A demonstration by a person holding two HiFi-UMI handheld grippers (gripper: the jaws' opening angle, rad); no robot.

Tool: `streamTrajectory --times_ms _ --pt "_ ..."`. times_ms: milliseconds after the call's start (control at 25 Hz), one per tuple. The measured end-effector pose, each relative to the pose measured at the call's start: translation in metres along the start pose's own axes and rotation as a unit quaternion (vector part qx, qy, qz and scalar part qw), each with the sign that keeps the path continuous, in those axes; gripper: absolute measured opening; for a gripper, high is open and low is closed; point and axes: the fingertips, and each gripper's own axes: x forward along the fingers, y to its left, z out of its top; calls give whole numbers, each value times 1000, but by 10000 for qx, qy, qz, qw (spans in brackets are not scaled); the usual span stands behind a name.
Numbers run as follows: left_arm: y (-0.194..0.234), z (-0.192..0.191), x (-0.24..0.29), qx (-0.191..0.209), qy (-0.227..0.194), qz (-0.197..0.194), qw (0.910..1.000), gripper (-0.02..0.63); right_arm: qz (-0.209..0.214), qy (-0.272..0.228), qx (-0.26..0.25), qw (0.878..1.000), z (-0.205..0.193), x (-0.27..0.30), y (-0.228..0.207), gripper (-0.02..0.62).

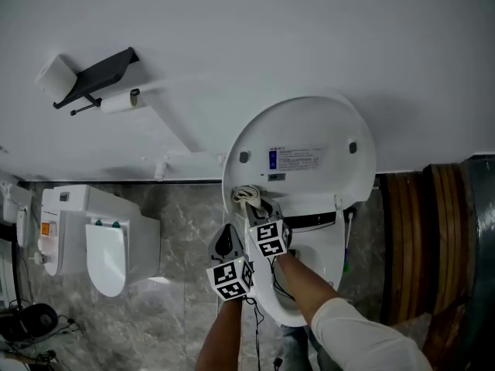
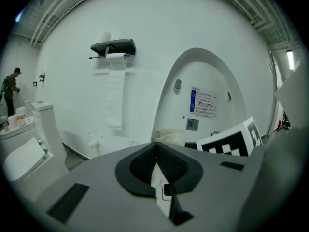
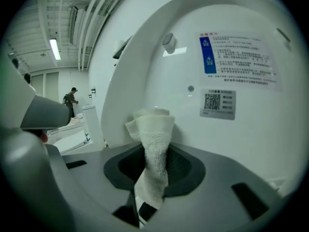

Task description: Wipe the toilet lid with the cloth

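Far left: A second white toilet [image 1: 93,242] stands on the grey stone-pattern floor [image 1: 170,315] with its lid down, well apart from the one being cleaned.
Wall: A dark paper holder [image 1: 99,74] is fixed to the white wall. A paper roll [image 1: 117,103] sits under it, and the left gripper view shows a strip hanging down.
Left gripper: The left gripper [image 1: 224,244] is empty, its jaws pressed together with nothing between them. It is held just left of its partner and points toward the lid's lower left edge.
Cloth: The white towelling cloth [image 3: 153,149] is pinched in the other claw. Its bunched end sticks out past the fingertips at the lid's lower left edge, near the hinge. Whether it touches the surface cannot be made out.
Right gripper: The right gripper [image 1: 251,205] is clamped narrow on the cloth. Its marker cube [image 1: 268,238] faces up, and a light sleeve [image 1: 356,335] shows behind it.
Toilet lid: The toilet lid [image 1: 325,126] is raised upright against the wall with its inner face to the camera. A grey bumper [image 1: 244,158] sits near the left edge, with another near the right edge.
Label: A blue-and-white printed label [image 1: 294,158] sits at the middle of that inner face, with a small code sticker [image 1: 276,177] just under its lower left corner.
Far right: A brown ribbed panel [image 1: 418,238] stands beside the toilet.
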Motion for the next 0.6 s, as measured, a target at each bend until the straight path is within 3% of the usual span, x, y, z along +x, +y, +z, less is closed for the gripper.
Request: streamTrajectory --times_ms 240,440,600 --pt "-12 -6 4 -65 42 -104 9999 12 -296 -40 155 9994 -3 -14 -34 91" --pt "-55 -2 16 -134 -20 -418 9990 12 -1116 -78 443 9927 -23 -57 -112 92" --pt "-93 -1 23 -84 -76 -720 9973 12 -1962 -65 943 9760 -48 -101 -188 92"
